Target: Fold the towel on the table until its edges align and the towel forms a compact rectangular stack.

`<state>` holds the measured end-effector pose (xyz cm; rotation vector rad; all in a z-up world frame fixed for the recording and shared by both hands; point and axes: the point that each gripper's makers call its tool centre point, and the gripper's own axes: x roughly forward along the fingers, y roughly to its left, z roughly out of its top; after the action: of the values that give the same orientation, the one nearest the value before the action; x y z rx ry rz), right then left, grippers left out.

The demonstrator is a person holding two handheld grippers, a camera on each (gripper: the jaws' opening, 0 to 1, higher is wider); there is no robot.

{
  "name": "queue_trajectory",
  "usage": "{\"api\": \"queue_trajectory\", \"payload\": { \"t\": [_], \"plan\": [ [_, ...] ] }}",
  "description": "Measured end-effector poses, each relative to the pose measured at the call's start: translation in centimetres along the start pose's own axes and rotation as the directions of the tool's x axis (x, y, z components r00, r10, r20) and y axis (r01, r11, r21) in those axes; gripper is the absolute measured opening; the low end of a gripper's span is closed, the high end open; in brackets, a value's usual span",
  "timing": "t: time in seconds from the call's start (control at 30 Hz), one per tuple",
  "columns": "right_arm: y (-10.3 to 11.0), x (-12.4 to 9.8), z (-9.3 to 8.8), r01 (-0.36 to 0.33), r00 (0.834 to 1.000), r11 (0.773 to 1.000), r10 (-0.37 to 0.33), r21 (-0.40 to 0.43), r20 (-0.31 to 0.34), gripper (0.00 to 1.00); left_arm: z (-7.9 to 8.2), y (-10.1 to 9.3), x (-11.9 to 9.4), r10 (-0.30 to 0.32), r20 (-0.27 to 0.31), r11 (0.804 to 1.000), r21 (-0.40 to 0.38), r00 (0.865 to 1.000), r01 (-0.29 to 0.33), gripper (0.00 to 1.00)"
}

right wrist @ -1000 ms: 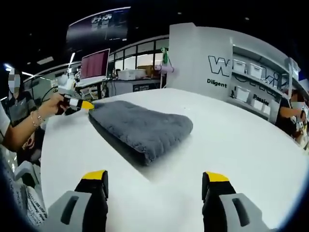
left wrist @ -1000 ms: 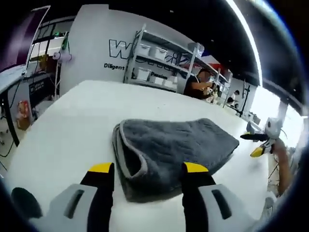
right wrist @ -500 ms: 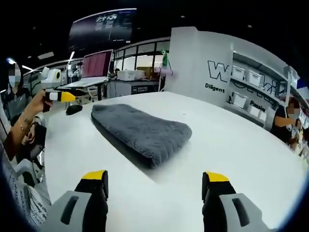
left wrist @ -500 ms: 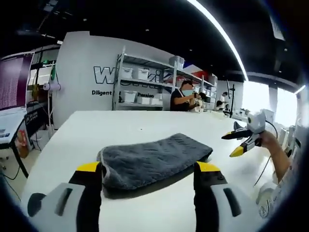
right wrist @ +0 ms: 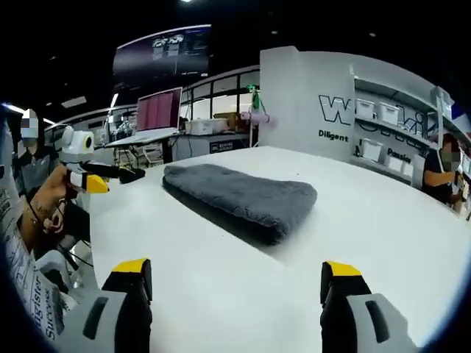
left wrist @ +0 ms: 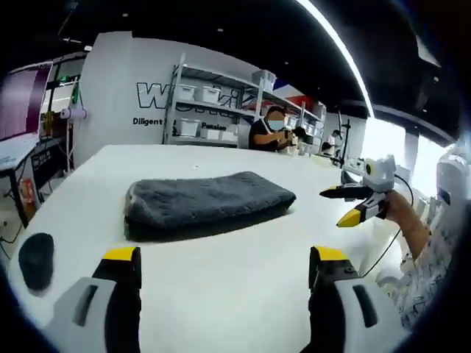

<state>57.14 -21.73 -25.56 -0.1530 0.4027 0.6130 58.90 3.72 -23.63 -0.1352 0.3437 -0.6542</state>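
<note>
The grey towel lies folded into a compact oblong stack on the white table; in the right gripper view the towel sits mid-table. My left gripper is open, held back from the towel with nothing between its jaws. My right gripper is open too, also short of the towel. The right gripper appears at the right of the left gripper view, held by a hand. The left gripper shows at the left of the right gripper view, off the towel's end.
A black round object lies on the table near its left edge. Shelving with white bins stands behind the table, where a person works. A monitor stands on a desk beyond the table.
Both grippers have drawn back and lifted away from the towel. The towel lies still and looks farther off in both views.
</note>
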Motion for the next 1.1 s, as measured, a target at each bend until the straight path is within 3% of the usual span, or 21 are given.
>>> {"api": "queue_trajectory", "payload": {
  "t": [0.17, 0.4, 0.57, 0.77, 1.1],
  "plan": [
    [1.2, -0.7, 0.2, -0.014, 0.999, 1.000, 0.015, -0.015, 0.040, 0.99, -1.2, -0.3, -0.3, 0.003, -0.014, 1.000, 0.000, 1.000, -0.003, 0.99],
    [1.4, -0.5, 1.8, -0.027, 0.994, 0.999, 0.029, -0.019, 0.101, 0.99, -1.5, -0.5, -0.4, -0.013, -0.009, 1.000, -0.006, 1.000, 0.013, 0.99],
    [1.5, 0.0, 1.8, -0.022, 0.996, 0.998, 0.027, -0.051, 0.089, 0.99, -1.4, -0.9, -0.6, -0.027, 0.003, 1.000, -0.010, 1.000, 0.027, 0.99],
    [1.8, 0.2, 1.7, -0.046, 0.996, 0.999, 0.048, -0.018, 0.075, 0.99, -1.2, -1.0, -0.6, -0.046, 0.023, 0.998, -0.044, 0.999, 0.047, 0.99],
    [0.4, 0.3, 2.1, -0.034, 0.997, 0.997, 0.030, 0.064, 0.070, 0.95, -1.1, -1.3, -0.8, -0.065, 0.031, 0.997, -0.045, 0.997, 0.067, 0.99]
  ]
}}
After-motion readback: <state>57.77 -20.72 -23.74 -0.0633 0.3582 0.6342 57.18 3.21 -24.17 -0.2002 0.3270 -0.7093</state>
